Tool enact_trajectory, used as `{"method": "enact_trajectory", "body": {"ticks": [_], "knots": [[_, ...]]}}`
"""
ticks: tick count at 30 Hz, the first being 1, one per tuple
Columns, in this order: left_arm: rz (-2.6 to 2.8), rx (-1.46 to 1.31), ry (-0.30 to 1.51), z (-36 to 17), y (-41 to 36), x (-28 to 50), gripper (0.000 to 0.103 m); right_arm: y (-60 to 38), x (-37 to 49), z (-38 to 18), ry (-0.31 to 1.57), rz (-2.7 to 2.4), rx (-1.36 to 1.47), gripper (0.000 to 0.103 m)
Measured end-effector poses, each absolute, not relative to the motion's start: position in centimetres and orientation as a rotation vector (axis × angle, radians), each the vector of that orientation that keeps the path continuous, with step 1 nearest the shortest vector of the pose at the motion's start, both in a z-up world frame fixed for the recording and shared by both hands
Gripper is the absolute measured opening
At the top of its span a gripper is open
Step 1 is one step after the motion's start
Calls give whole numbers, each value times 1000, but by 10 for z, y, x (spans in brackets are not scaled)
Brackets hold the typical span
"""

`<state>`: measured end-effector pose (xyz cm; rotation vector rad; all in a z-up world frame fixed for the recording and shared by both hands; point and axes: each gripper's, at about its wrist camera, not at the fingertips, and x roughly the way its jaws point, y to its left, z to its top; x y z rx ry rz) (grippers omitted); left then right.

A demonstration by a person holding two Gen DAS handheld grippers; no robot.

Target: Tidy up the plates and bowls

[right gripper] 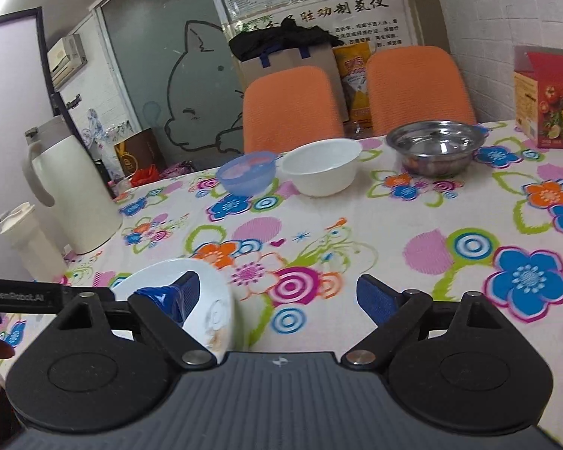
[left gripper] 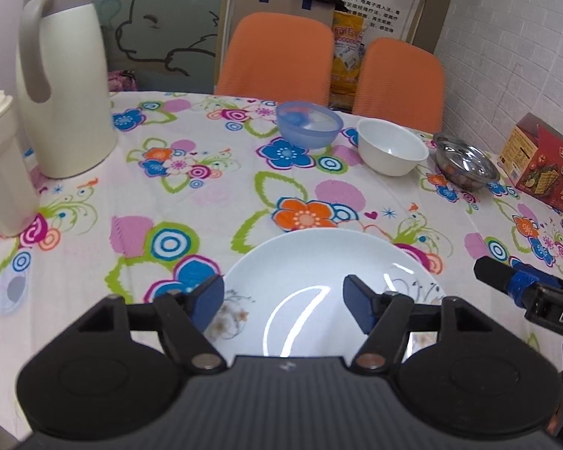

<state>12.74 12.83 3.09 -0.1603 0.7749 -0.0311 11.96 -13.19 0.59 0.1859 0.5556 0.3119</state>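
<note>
Three bowls (left gripper: 392, 152) wait unstacked across the table (left gripper: 206, 202) from one plate (left gripper: 319, 262), both grippers' jaws wide and empty.

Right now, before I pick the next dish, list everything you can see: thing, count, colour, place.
Plate: 1, white with a floral print, near table edge, below the left jaws.
Plastic bowl: 1, translucent blue, far side.
White bowl: 1, right of the blue one.
Steel bowl: 1, silver, right of the white bowl.
Jug: 1, cream, far left.
Cup: 1, cream with lid, in front of the jug.
Box: 1, red, far right by the wall.
Tablecloth: 1, white with bright flowers.
Chairs: 2, orange, behind the table.
Left gripper: black, blue pads, open over the plate.
Right gripper: black, blue pads, open, empty.
</note>
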Motion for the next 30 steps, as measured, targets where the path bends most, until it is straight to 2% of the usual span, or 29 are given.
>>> {"method": "enact_trajectory", "body": {"ticks": [3,9,16,24,30], "knots": [[-73,-146,805,35,103,148,74,-162,134,10,567,276,164,78],[-191,-80,852,46,38,208,74,-215,179,18,586,221,137,78],[-308,17,807,73,-49,330,78,-262,255,23,608,170,148,78],[-314,45,921,35,-99,463,79,-279,337,4,681,157,118,78],[-282,155,942,4,-121,485,79,-270,371,-16,728,182,43,78]]}}
